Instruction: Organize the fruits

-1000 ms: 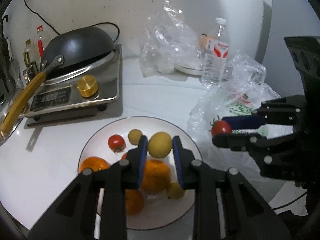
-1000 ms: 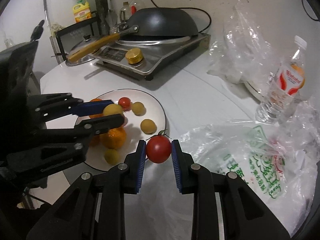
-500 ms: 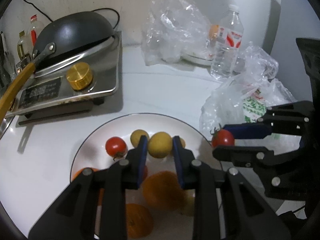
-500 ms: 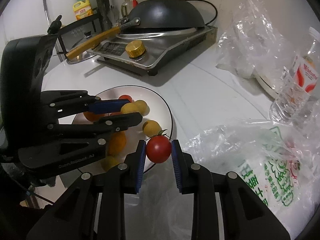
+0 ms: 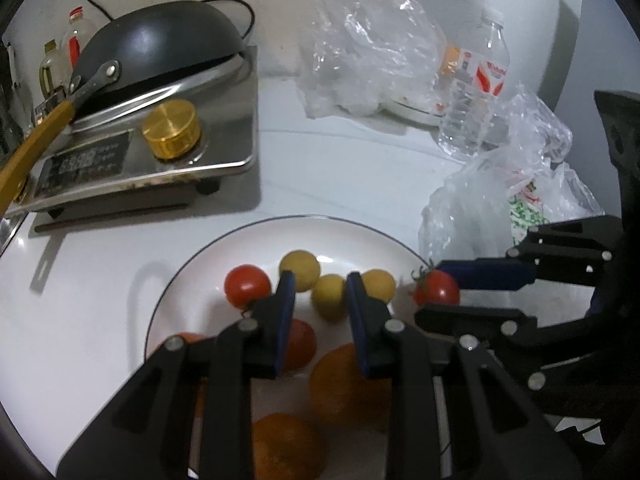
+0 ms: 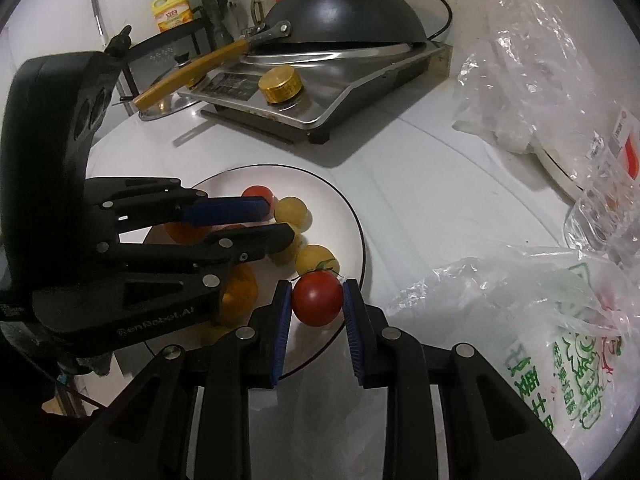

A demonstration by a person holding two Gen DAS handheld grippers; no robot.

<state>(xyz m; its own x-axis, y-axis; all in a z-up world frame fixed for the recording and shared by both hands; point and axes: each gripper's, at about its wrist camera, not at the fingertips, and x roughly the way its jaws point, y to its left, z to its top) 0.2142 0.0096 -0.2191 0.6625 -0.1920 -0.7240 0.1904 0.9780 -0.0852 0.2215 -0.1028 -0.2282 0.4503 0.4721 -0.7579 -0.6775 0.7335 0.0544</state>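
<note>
The right gripper (image 6: 314, 300) pinches a red cherry tomato (image 6: 317, 298) between its blue pads, holding it over the near right rim of the white plate (image 6: 352, 216). The left gripper (image 5: 320, 294) is closed on a small yellow fruit (image 5: 329, 295), whose outline is blurred; the pads sit at its sides above the middle of the plate. In the left wrist view the plate also carries another red tomato (image 5: 247, 285), two more yellow fruits (image 5: 300, 264) either side of the fingers, a third red tomato (image 5: 298, 344) partly behind the left finger, and oranges (image 5: 348, 384) along the near edge. A crumpled plastic bag with green print (image 6: 568, 336) lies on the white counter just right of the plate. Behind the plate, a dark wok (image 5: 160, 48) with a wooden handle rests tilted on a steel cooktop (image 5: 224, 148) with a brass knob (image 5: 171, 130). A water bottle (image 5: 476, 92) stands beside more clear plastic at the back.
</note>
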